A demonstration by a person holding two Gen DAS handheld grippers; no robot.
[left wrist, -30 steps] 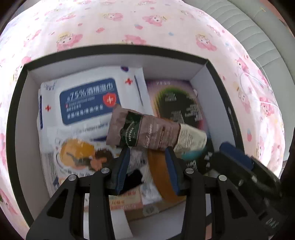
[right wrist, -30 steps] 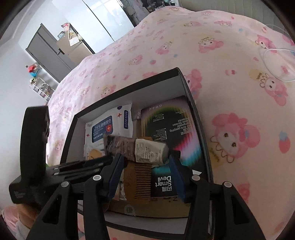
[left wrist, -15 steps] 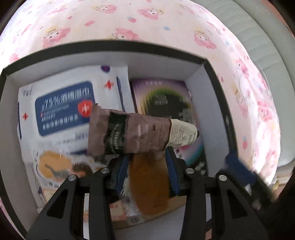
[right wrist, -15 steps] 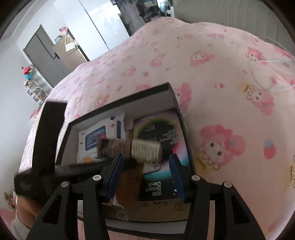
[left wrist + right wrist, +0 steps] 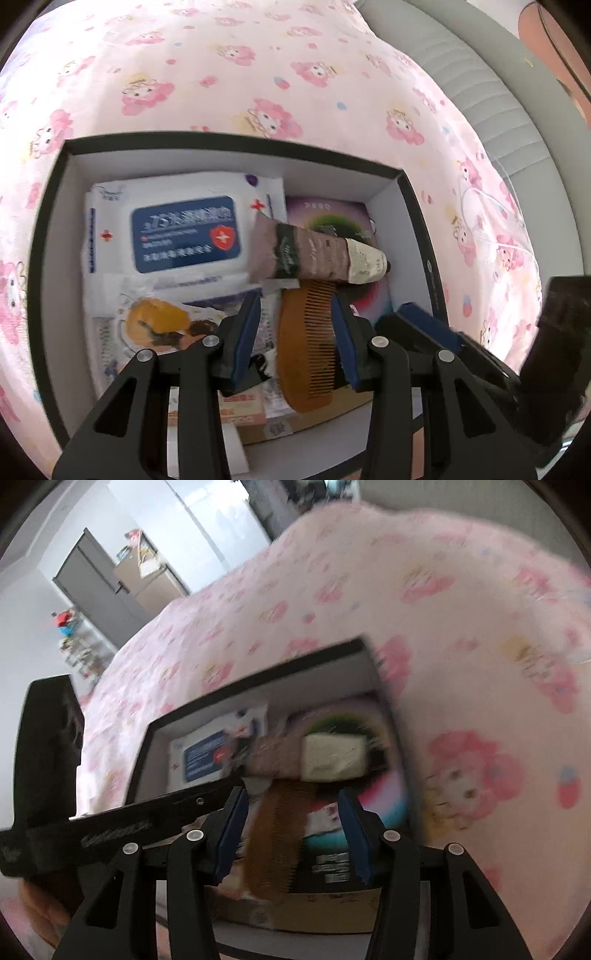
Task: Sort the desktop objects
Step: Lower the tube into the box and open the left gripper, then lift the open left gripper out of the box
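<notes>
A black-rimmed box [image 5: 229, 142] with white walls sits on the pink bedspread. In it lie a white and blue wet-wipe pack [image 5: 184, 232], a brown cream tube [image 5: 317, 254] lying across the middle, a wooden comb [image 5: 306, 343], a dark purple packet [image 5: 332, 218] and an orange-printed sachet [image 5: 159, 325]. My left gripper [image 5: 295, 339] is open and empty above the comb. My right gripper [image 5: 291, 834] is open and empty above the box [image 5: 258, 675]; the tube [image 5: 317, 757] and comb [image 5: 277, 842] show blurred there.
The pink cartoon-print bedspread [image 5: 258, 74] surrounds the box. A grey padded headboard [image 5: 480, 92] runs along the right. A white cable [image 5: 491, 206] lies on the bedspread right of the box. A grey cabinet [image 5: 99, 590] and shelves stand far off in the room.
Both grippers have drawn back and up from the box, staying open. The cream tube now lies free in the box across the comb's tip. The right view has become blurred.
</notes>
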